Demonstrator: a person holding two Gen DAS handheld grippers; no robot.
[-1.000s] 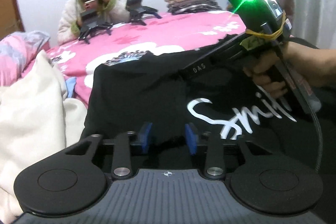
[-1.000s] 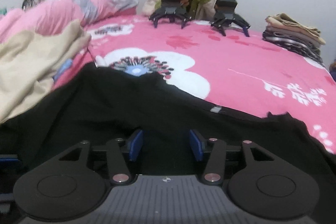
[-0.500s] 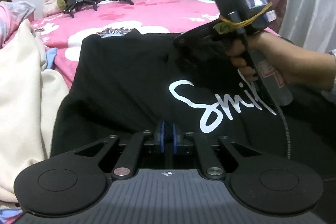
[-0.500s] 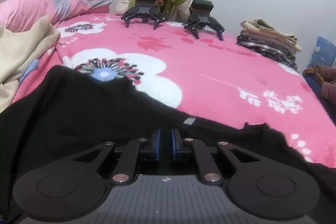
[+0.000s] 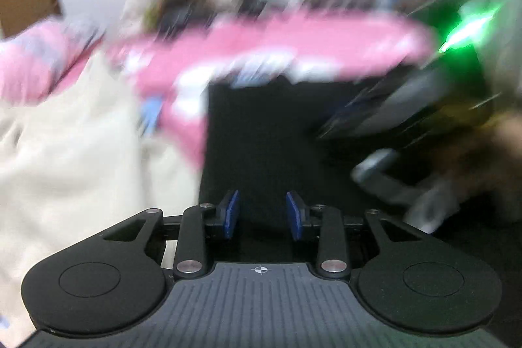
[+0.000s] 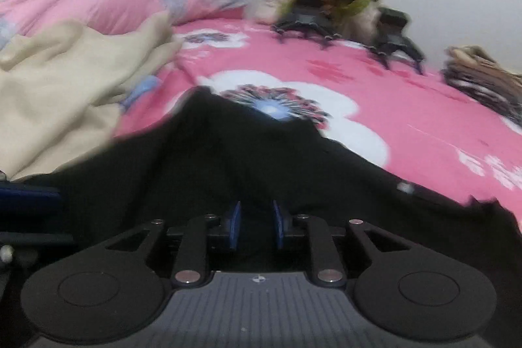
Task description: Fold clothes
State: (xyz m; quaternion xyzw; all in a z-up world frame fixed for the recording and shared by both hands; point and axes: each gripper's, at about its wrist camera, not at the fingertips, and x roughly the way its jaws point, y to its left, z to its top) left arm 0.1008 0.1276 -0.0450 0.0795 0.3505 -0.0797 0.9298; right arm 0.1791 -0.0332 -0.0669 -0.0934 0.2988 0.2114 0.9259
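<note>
Left gripper (image 5: pixel 262 214) fingers sit partly apart over the black t-shirt (image 5: pixel 261 136), gripping nothing. Right gripper (image 6: pixel 256 225) fingers are opening, black fabric bunched between them.

The shirt (image 6: pixel 228 158) was plain black. The bed cover (image 6: pixel 407 106) was pink with white flowers, dark-rayed around blue centres. A blanket (image 6: pixel 65 93) at left was cream. Each hand-held gripper (image 6: pixel 256 225) was black with blue pads (image 6: pixel 235 224).
</note>
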